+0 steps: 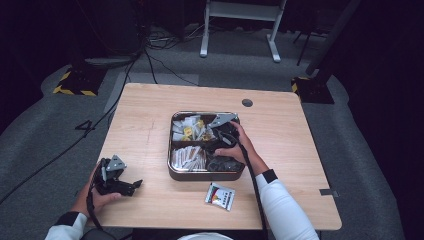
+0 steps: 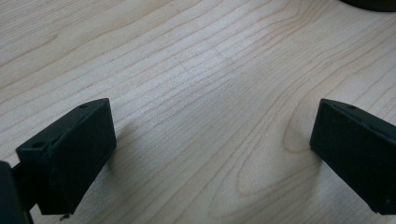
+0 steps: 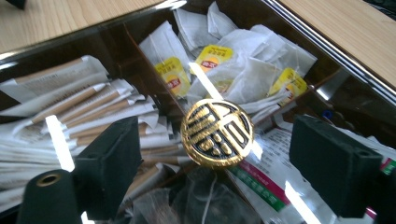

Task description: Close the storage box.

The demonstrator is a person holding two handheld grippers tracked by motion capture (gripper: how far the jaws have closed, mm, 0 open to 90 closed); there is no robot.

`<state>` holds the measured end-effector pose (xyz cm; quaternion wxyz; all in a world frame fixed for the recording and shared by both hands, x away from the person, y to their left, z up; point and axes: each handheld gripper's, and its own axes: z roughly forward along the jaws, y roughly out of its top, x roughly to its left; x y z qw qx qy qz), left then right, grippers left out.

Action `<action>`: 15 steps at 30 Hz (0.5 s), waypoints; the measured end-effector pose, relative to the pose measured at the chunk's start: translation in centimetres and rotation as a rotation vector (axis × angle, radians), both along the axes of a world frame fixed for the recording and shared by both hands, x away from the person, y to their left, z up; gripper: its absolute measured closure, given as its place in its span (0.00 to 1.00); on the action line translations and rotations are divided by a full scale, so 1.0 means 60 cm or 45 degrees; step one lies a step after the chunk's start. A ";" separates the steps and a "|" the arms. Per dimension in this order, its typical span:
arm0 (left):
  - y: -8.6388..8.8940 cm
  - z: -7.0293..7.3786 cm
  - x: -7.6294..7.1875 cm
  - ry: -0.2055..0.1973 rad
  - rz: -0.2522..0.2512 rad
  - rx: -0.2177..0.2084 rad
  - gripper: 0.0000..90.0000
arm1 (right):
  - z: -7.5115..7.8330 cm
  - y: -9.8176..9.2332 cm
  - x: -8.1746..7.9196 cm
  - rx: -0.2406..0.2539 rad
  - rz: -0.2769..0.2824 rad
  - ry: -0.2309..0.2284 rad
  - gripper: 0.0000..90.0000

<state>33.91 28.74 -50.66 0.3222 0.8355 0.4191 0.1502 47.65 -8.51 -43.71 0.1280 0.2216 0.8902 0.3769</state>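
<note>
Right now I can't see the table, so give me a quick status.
Left gripper open, resting on bare table. Right gripper open over the tray, jaws either side of its gold knob, not gripping. Nothing blocking.

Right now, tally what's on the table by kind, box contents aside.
Compartment box with gold knob: 1
Loose sachet: 1
Handheld grippers, left and right: 2
Total: 4

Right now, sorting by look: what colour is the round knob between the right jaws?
Gold knob, right gripper view.
</note>
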 end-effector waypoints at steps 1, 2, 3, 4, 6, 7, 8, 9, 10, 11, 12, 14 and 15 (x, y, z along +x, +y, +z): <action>0.000 0.000 0.000 0.000 0.000 0.000 0.01 | 0.001 -0.001 -0.001 -0.016 -0.004 -0.016 0.22; 0.000 0.000 0.000 0.000 0.000 0.000 0.01 | 0.004 -0.002 -0.003 -0.033 -0.015 -0.034 0.22; 0.000 0.000 0.000 0.000 0.000 -0.001 0.01 | 0.006 -0.003 -0.004 -0.033 -0.012 -0.035 0.22; 0.000 0.000 0.000 0.000 0.000 0.000 0.01 | 0.008 -0.006 -0.005 -0.027 -0.005 -0.035 0.22; 0.000 0.000 0.000 0.000 0.000 0.000 0.01 | 0.011 -0.011 -0.007 -0.034 -0.006 -0.040 0.22; 0.000 0.000 0.000 0.000 0.000 0.000 0.01 | 0.011 -0.013 -0.008 -0.036 -0.009 -0.038 0.22; 0.000 0.000 0.000 0.000 0.000 0.000 0.01 | 0.012 -0.015 -0.009 -0.040 -0.007 -0.036 0.23; 0.000 0.000 0.000 0.000 0.000 0.000 0.01 | 0.013 -0.018 -0.009 -0.041 -0.010 -0.037 0.23; 0.000 0.000 0.000 0.000 0.000 0.000 0.01 | 0.014 -0.021 -0.009 -0.048 -0.009 -0.039 0.23; 0.000 0.000 0.000 0.000 0.000 0.000 0.01 | 0.015 -0.024 -0.010 -0.047 -0.011 -0.040 0.23; 0.000 0.000 0.000 0.000 0.000 -0.001 0.01 | 0.016 -0.027 -0.011 -0.051 -0.013 -0.042 0.25; 0.000 0.000 0.000 0.000 0.000 0.000 0.01 | 0.021 -0.033 -0.013 -0.060 -0.016 -0.055 0.26; 0.000 0.000 0.000 0.000 0.001 -0.001 0.01 | 0.023 -0.036 -0.014 -0.061 -0.021 -0.063 0.26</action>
